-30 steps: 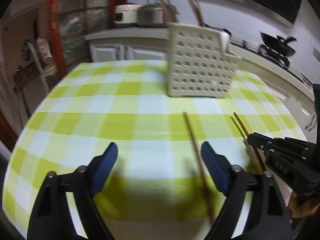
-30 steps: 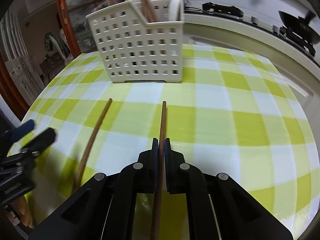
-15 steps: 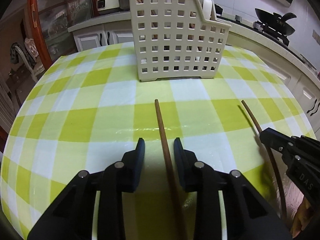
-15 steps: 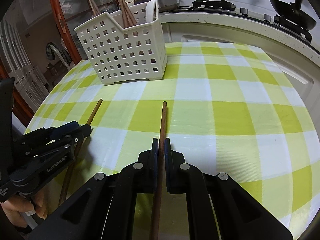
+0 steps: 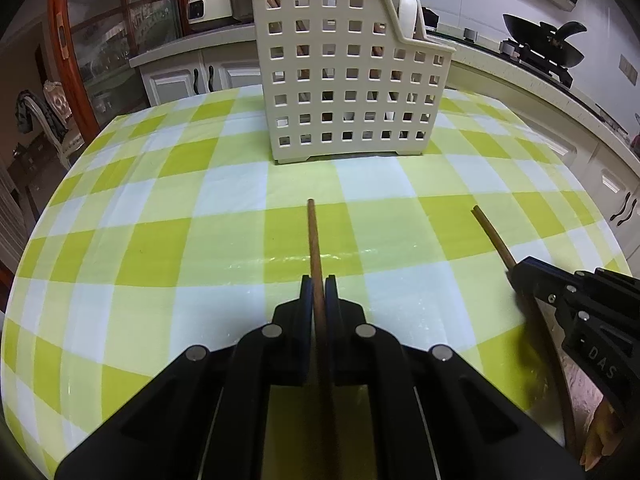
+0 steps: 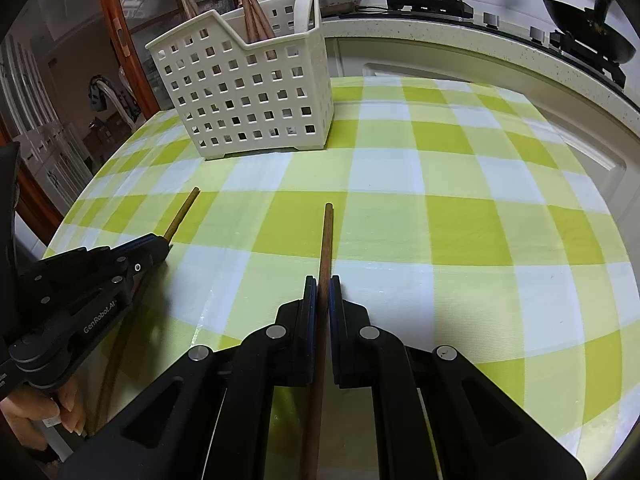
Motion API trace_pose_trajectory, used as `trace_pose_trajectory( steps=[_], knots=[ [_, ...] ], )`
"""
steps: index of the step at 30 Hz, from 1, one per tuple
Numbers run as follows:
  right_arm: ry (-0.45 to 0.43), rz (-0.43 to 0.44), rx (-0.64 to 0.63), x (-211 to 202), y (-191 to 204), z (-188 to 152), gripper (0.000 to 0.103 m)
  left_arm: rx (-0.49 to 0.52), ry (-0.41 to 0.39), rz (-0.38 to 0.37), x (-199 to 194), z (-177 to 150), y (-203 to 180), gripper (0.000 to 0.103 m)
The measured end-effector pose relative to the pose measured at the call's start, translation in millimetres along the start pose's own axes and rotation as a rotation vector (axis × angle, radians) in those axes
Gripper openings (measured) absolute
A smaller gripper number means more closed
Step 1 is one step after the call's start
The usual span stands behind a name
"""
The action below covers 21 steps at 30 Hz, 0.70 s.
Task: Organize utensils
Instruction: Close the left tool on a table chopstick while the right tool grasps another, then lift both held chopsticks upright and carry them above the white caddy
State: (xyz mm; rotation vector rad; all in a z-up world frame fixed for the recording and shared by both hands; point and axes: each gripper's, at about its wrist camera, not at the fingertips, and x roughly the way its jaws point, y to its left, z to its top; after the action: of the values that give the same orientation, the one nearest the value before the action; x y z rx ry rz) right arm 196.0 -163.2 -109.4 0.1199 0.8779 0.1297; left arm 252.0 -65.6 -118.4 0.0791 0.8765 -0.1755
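- Now each of my hands has one wooden chopstick pinched between closed jaws: the left chopstick [image 5: 313, 236] runs up through the left gripper [image 5: 319, 286], and the right chopstick [image 6: 326, 240] runs up through the right gripper [image 6: 322, 286].
- Both sticks lie low along the checked tablecloth [image 5: 160, 240]; whether either is already clear of the cloth I cannot tell.
- I grip each stick partway along its length, not at the end, so a good part pokes forward past the pads and the rest trails back under the gripper body. I judge that this keeps the stick from swinging when it is lifted.
- Each stick lies in line with its gripper's fingers, pointing away from me toward the basket, which should make it easy to tip the far end up and over the rim.
- From the right wrist view, the left gripper [image 6: 160, 246] shows at the left edge with its stick's tip [image 6: 186, 210] sticking out ahead; from the left wrist view, the right gripper [image 5: 520, 276] sits at the right edge the same way. The two sticks are well apart and roughly parallel.
- Ahead of both tips stands the white perforated basket [image 5: 348, 80], upright on the cloth, already holding several chopsticks [image 6: 250, 12] that lean out of its top. It is near but not touching either held stick.
- Beyond it runs a kitchen counter [image 6: 460, 44] with a rice cooker [image 5: 208, 2] and a wok [image 5: 544, 40].
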Motion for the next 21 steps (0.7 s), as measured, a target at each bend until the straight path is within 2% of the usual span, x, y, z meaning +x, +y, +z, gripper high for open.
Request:
trace_pose_trajectory(
  steps=[5,17,21],
  knots=[
    [-0.043,0.006,-0.005,-11.4,2.7,3.3,0.006,-0.019,-0.043,-0.013,-15.6,-0.7,5.9,0.006],
    [-0.192,0.049,-0.03,-55.6,18.2,15.7,0.006,-0.021,-0.23,-0.03,-85.2,4.3,12.4,0.006],
    [-0.159,0.02,-0.057,-52.0,17.2,18.8,0.006,-0.019,-0.241,-0.029,-92.8,4.9,13.7,0.006]
  ],
)
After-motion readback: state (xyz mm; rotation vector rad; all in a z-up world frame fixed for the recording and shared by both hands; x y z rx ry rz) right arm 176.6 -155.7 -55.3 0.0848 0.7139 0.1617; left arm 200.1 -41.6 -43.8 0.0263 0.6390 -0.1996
